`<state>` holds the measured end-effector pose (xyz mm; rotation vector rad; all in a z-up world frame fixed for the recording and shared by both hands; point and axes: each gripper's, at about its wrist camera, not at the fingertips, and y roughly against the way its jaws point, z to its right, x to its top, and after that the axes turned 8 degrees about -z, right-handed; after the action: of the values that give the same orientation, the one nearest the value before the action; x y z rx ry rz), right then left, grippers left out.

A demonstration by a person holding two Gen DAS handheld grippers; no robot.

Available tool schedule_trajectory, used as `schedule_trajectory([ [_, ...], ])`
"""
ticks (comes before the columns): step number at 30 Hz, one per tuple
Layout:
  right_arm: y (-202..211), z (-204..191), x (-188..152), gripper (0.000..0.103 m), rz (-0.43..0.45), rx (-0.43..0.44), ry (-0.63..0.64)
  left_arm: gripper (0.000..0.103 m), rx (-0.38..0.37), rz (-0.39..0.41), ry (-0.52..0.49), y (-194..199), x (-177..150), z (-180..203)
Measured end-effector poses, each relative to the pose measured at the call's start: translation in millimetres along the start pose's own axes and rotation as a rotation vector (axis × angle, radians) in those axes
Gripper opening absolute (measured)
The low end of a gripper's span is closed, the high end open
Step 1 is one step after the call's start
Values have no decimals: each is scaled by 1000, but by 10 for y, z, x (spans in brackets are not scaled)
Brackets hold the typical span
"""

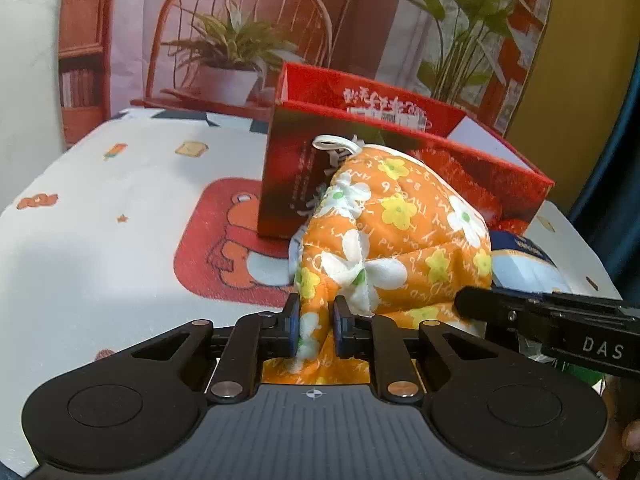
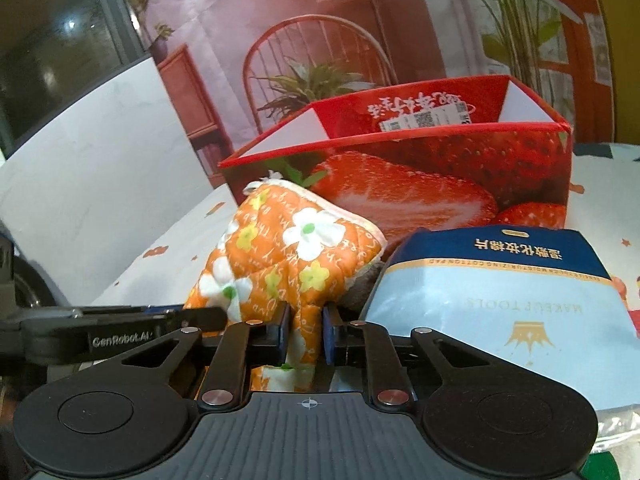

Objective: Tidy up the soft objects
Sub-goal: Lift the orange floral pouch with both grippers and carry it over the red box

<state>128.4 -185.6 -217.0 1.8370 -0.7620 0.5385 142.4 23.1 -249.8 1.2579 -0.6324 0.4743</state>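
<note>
An orange quilted oven mitt (image 1: 392, 248) with white and yellow flowers is held in front of a red strawberry box (image 1: 400, 148). My left gripper (image 1: 316, 330) is shut on one edge of the mitt. My right gripper (image 2: 305, 334) is shut on another edge of the mitt (image 2: 296, 256). The box (image 2: 420, 172) stands open-topped just behind the mitt. A blue bag of cotton pads (image 2: 500, 300) lies to the right of the mitt, and shows partly behind the mitt in the left wrist view (image 1: 528, 264). The right gripper's body (image 1: 560, 324) reaches in from the right.
The table wears a white cloth (image 1: 120, 200) with a red bear print (image 1: 228, 248). A printed backdrop with a chair and plants (image 1: 240, 40) hangs behind the table. The left gripper's body (image 2: 100, 332) lies at the left in the right wrist view.
</note>
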Motion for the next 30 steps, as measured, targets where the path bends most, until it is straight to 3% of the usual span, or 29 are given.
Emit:
schedule_trajectory([
  [8, 91, -96, 6, 13, 33, 25, 27, 15, -2, 66, 0, 124, 33, 22],
  [30, 363, -147, 112, 12, 154, -32, 45, 14, -13, 205, -111, 426, 305, 361],
])
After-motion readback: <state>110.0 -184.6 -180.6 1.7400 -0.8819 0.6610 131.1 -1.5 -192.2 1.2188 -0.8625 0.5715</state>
